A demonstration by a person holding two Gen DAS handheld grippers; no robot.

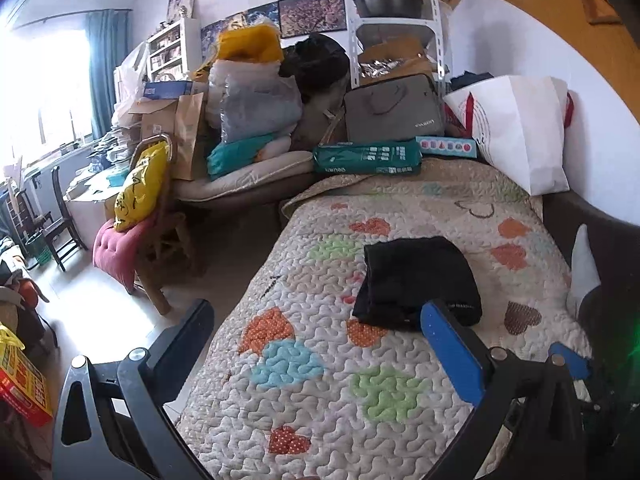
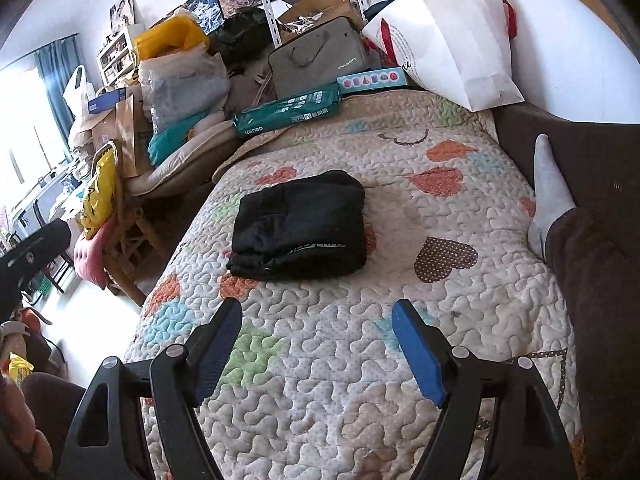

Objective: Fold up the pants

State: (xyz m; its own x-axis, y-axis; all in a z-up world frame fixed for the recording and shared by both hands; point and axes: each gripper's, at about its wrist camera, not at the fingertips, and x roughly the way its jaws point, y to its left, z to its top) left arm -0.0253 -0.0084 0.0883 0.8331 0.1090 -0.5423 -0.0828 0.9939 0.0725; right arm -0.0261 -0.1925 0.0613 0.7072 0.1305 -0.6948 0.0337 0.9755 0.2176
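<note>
folded black pants (image 2: 300, 228) lie on the heart-patterned quilt (image 2: 400, 360), both grippers empty.
in the right wrist view the pants sit at frame centre, above the right gripper (image 2: 318, 322), whose jaws stand wide apart; the left gripper (image 1: 316, 320) is equally wide, the pants at right of centre.

Cluttered room (image 1: 248, 92), bright window (image 1: 44, 80)

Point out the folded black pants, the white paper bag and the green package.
folded black pants (image 2: 300, 226), right wrist view, top layer.
white paper bag (image 2: 452, 36), right wrist view, broad side.
green package (image 1: 366, 157), left wrist view, front face.
</note>
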